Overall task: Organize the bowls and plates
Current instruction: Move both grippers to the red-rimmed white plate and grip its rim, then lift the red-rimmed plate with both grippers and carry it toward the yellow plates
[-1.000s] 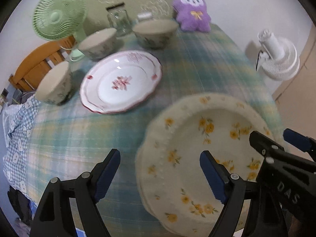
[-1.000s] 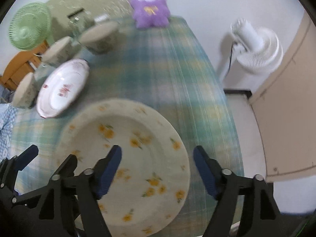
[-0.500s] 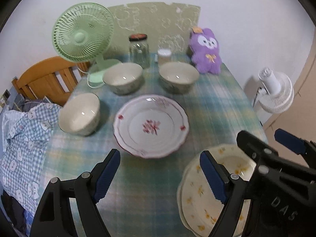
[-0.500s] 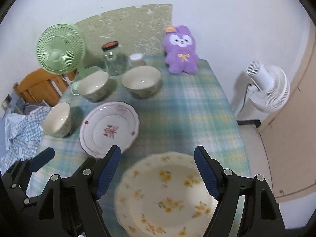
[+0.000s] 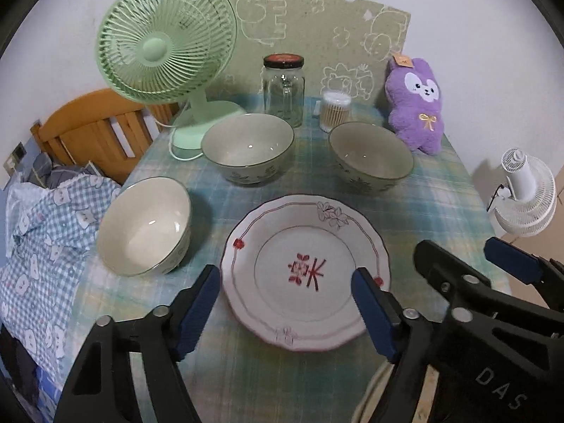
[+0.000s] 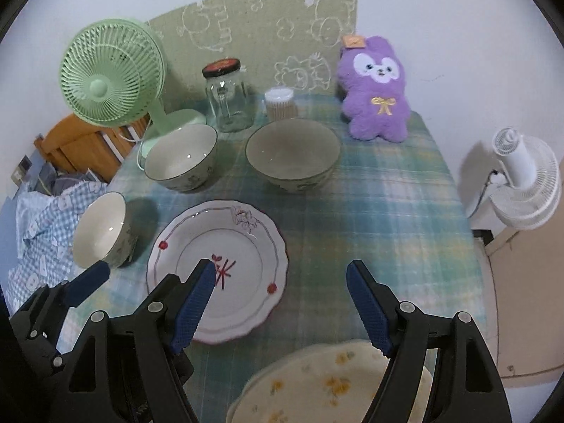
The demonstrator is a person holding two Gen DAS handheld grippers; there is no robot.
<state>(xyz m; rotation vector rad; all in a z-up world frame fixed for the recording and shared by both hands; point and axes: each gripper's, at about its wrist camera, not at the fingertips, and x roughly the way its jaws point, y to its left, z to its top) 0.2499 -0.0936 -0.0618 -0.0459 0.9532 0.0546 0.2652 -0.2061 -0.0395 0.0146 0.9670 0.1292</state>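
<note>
On the checked worktop (image 5: 440,190) we count three bowls (image 5: 246,148) (image 5: 370,155) (image 5: 144,225) across the upper half and two plates: a red-flowered plate (image 5: 305,271) at centre and a yellow-flowered plate (image 6: 317,384) at bottom. Our left tool (image 5: 285,313), its jaws just narrowed, and our right tool (image 6: 280,306) both stand spread, gripping nothing.

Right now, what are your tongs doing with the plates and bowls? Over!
Both tongs open, empty; left tongs just narrowed a little. Red-flower plate ahead, yellow-flower plate nearest, three bowls behind. Nothing in the way.
</note>
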